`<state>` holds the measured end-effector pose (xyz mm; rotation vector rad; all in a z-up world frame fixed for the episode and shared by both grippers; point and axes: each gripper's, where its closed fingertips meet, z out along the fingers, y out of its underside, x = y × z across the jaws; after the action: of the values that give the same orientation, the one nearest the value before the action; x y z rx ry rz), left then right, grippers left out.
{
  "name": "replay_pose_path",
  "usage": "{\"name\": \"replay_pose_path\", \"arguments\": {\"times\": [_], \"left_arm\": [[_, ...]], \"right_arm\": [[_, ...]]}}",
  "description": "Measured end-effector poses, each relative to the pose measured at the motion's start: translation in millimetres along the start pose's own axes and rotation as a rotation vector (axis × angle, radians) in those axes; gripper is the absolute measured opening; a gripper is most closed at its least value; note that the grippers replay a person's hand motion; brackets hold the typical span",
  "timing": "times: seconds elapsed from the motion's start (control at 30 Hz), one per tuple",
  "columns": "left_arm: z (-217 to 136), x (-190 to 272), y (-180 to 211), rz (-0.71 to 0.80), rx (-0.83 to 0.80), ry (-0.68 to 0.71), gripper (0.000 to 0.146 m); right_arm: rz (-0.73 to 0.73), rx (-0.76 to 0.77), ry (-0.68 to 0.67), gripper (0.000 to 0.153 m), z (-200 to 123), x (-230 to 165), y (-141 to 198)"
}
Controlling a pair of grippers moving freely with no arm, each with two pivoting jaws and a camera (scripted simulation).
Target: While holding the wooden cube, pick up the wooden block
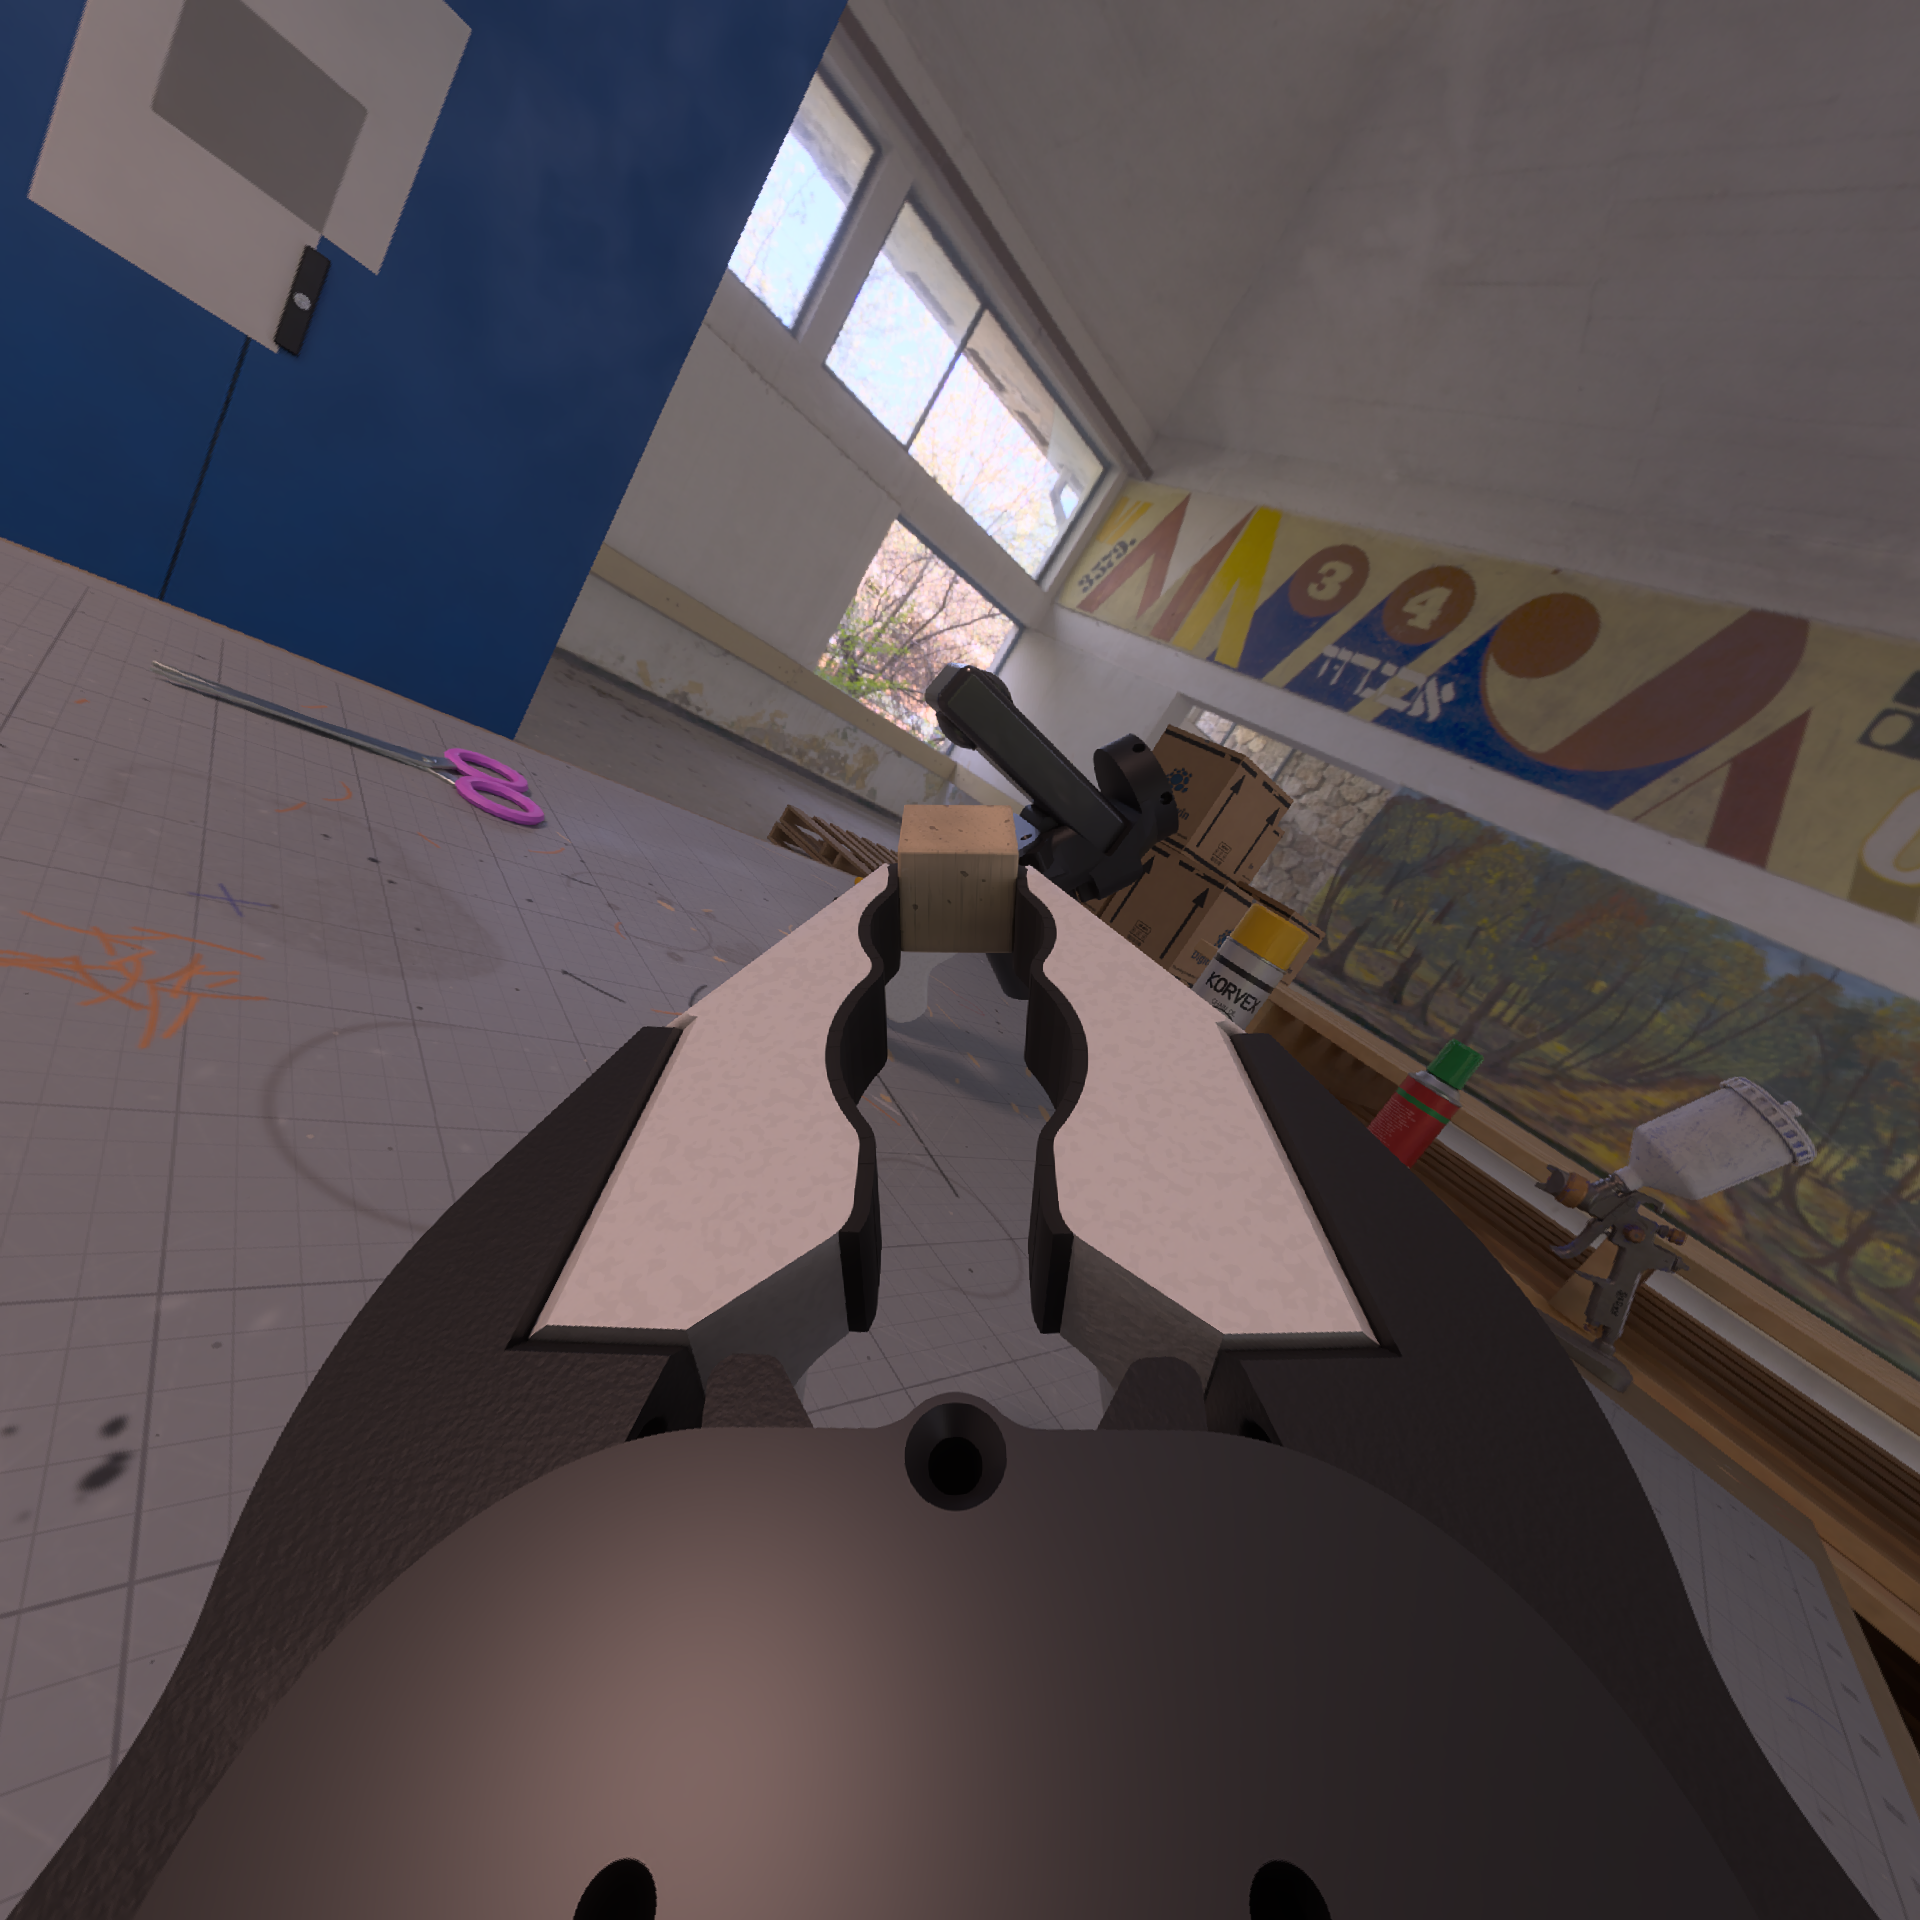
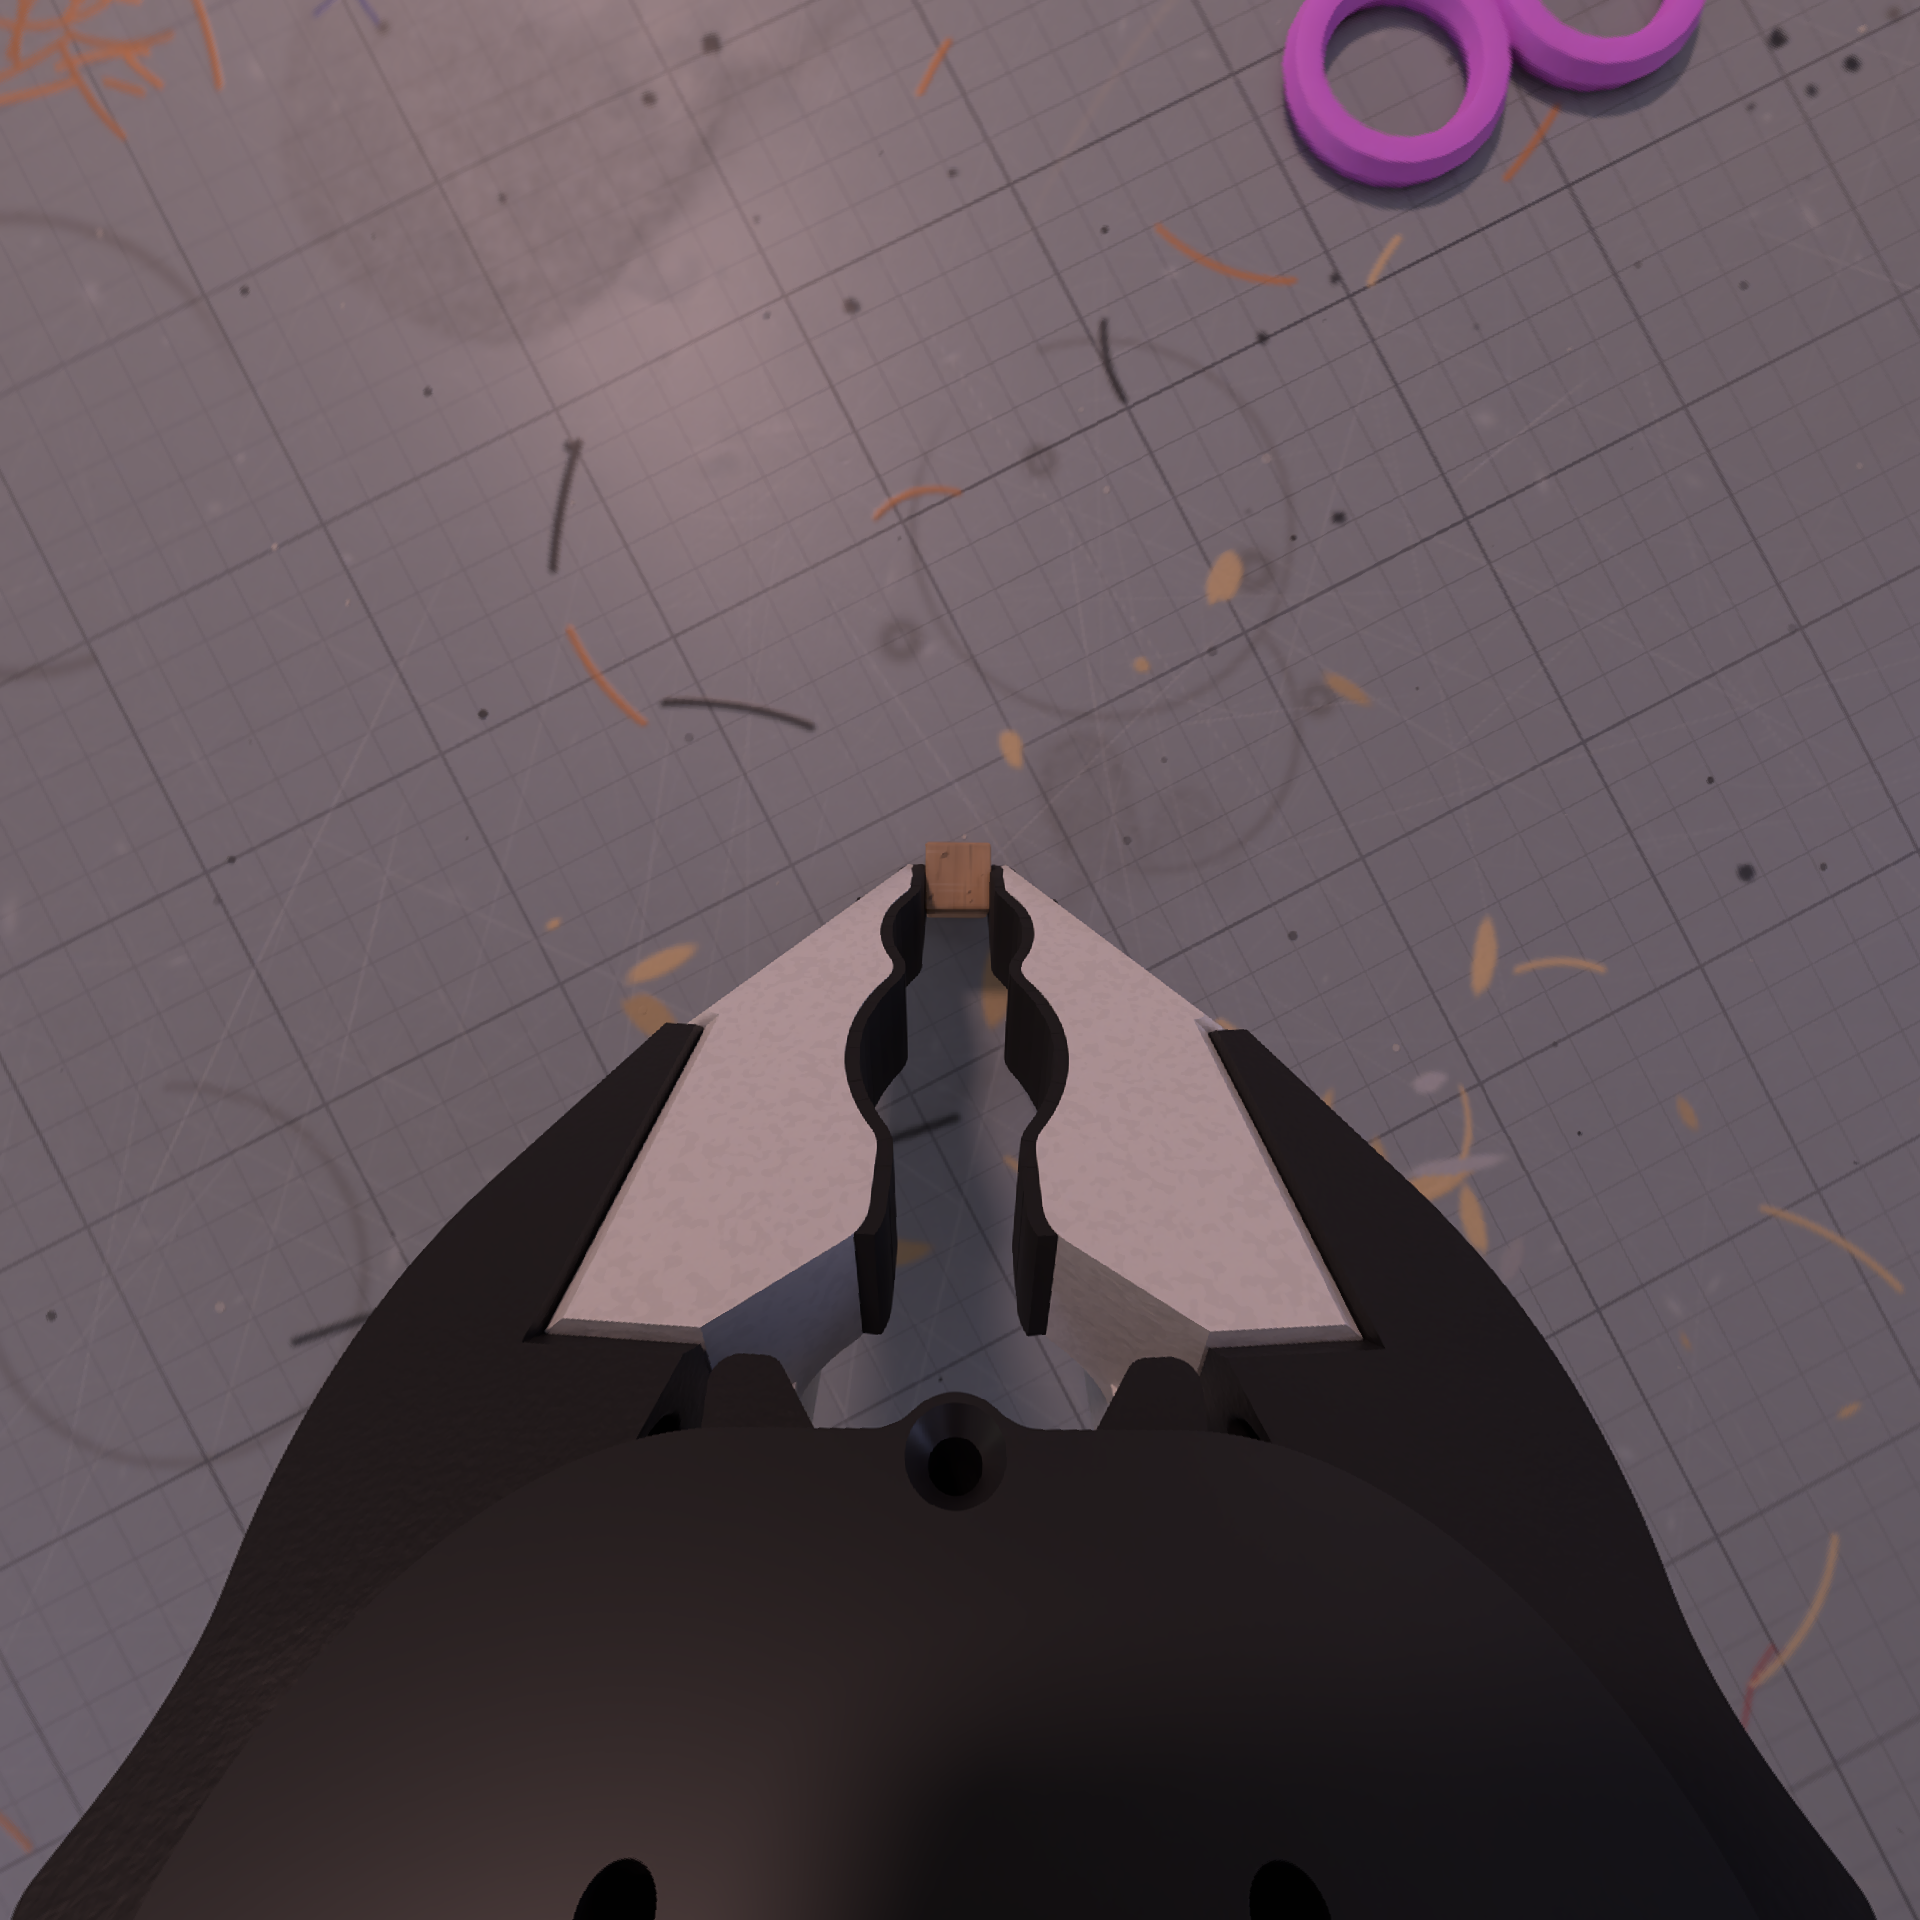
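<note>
My left gripper (image 1: 956,906) is shut on the wooden cube (image 1: 956,878), a light square piece pinched at the fingertips and held above the grey cutting mat (image 1: 312,1039). My right gripper (image 2: 958,896) is shut on the wooden block (image 2: 957,878). Only the block's small end shows between the tips, held clear above the mat (image 2: 727,416). The right gripper also shows in the left wrist view (image 1: 1049,800), dark and tilted, just behind the cube.
Purple-handled scissors (image 1: 488,787) lie on the mat, with their handles at the top right of the right wrist view (image 2: 1392,94). Along a wooden ledge stand a yellow-capped can (image 1: 1252,966), a red can (image 1: 1423,1101) and a spray gun (image 1: 1683,1174). Cardboard boxes (image 1: 1216,821) sit beyond.
</note>
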<state>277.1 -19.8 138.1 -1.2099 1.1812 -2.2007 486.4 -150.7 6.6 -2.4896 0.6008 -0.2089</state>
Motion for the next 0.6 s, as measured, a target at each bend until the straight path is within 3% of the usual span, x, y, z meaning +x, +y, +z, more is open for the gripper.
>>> {"name": "replay_pose_path", "arguments": {"times": [0.1,0.23,0.33,0.43,0.53,0.6], "left_arm": [[0,0,0,-0.001,-0.003,0.000,0.020],[0,0,0,-0.002,-0.002,0.000,0.020],[1,-1,1,-0.002,-0.004,-0.001,0.020],[1,0,2,0.001,-0.010,-0.002,0.020],[2,0,3,0.005,-0.016,-0.002,0.020],[2,0,3,0.007,-0.016,-0.003,0.020]], "right_arm": [[-0.030,-0.007,0.022,0.011,-5,-2,1],[-0.041,0.202,0.071,0.011,-51,1,-32],[-0.022,0.496,0.145,0.011,-131,12,-72],[0.016,0.821,0.318,0.011,-233,38,-91],[0.071,1.066,0.545,0.011,-325,72,-79],[0.110,1.159,0.698,0.011,-363,96,-58]]}}
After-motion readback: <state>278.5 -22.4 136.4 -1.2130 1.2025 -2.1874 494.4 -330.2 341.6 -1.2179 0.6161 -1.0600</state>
